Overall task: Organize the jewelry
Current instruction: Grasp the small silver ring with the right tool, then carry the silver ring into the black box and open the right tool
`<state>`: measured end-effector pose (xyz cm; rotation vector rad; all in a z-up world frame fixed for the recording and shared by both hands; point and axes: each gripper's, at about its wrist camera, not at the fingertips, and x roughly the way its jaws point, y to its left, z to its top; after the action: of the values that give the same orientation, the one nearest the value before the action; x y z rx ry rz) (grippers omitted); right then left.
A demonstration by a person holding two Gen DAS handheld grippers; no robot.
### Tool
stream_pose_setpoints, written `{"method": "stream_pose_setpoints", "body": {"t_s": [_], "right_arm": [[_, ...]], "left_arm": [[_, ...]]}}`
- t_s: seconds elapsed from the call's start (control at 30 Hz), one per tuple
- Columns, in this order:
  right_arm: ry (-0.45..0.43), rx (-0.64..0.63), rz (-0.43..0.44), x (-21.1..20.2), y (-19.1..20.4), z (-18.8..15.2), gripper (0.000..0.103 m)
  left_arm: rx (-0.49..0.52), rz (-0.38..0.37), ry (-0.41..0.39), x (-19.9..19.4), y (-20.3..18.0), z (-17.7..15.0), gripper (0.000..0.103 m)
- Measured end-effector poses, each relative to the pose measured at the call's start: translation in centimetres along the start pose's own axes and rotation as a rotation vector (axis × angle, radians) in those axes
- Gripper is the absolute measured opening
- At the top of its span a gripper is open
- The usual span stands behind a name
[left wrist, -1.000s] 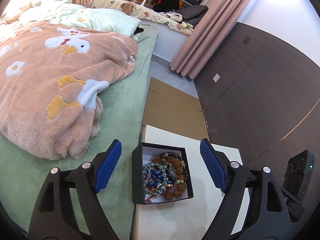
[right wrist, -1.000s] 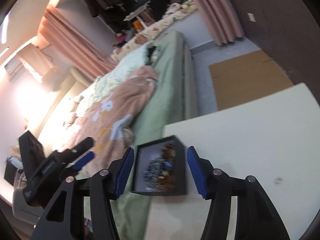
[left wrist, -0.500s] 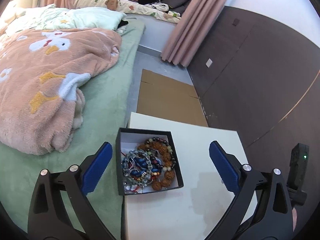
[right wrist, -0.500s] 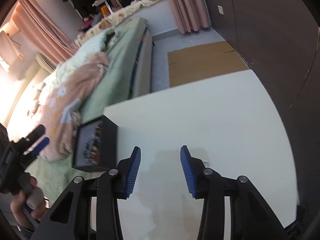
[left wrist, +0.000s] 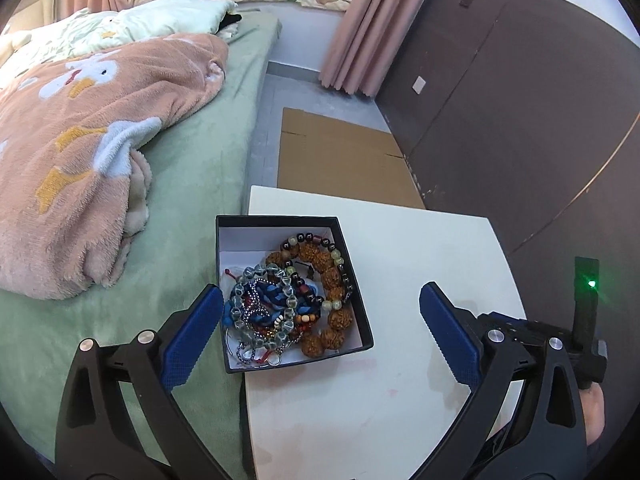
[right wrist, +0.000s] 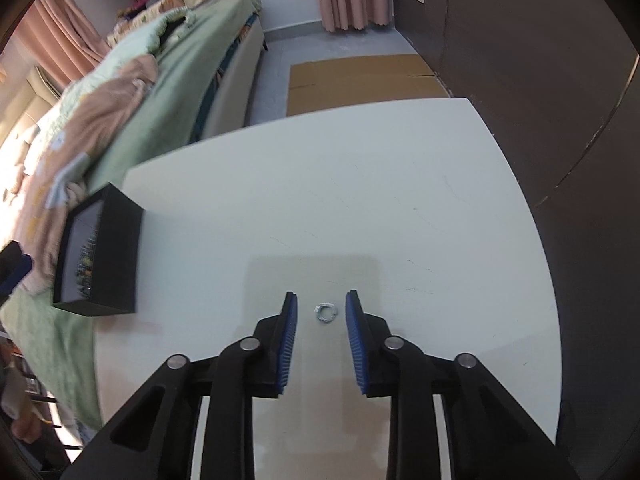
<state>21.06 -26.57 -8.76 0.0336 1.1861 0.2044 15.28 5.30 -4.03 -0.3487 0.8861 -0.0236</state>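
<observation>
The right claw (right wrist: 321, 312) sat spread around the ring (right wrist: 326, 312) at lower centre, apparently needing to pinch it next, for the box (right wrist: 100, 256) at left.

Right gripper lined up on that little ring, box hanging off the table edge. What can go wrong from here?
1. The silver ring lies flat between the open right gripper pads; closing may skid or flip it away.
2. The black box overhangs the white table toward the bed; a nudge from the open left gripper could tip the bracelets out.

Green-sheeted bed (left wrist: 192, 184) beside white table (right wrist: 360, 200), dark wall panels (left wrist: 520, 100), pink curtains (left wrist: 360, 32)
</observation>
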Motion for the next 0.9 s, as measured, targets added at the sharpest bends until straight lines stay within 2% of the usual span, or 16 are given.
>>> {"method": "stream_pose_setpoints", "body": {"t_s": [0.43,0.47,0.5,0.53,0.73,0.9], "right_arm": [[0.066,-0.054,-0.069,2.6,0.9,-0.2,0.019],[0.071,-0.055,-0.060,2.8,1.0,-0.2,0.015],[0.068,-0.062,-0.077,2.8,1.1,-0.1,0.006],[0.069,-0.067,-0.090,2.9,1.3,-0.1,0.004],[0.049,-0.054,-0.041,2.0,1.6,-0.2,0.004],[-0.010,-0.017,0.066,-0.2,1.8,0.1,0.004]], "left_arm": [[-0.008,0.000,0.009,0.1,0.2,0.0,0.098],[-0.007,0.001,0.008,0.2,0.1,0.1,0.098],[-0.007,0.001,0.009,0.2,0.1,0.1,0.098],[-0.008,0.002,0.008,0.1,0.2,0.0,0.098],[-0.020,0.003,0.005,-0.1,0.7,-0.2,0.098],[-0.052,-0.001,0.002,-0.2,1.6,0.1,0.098]]}}
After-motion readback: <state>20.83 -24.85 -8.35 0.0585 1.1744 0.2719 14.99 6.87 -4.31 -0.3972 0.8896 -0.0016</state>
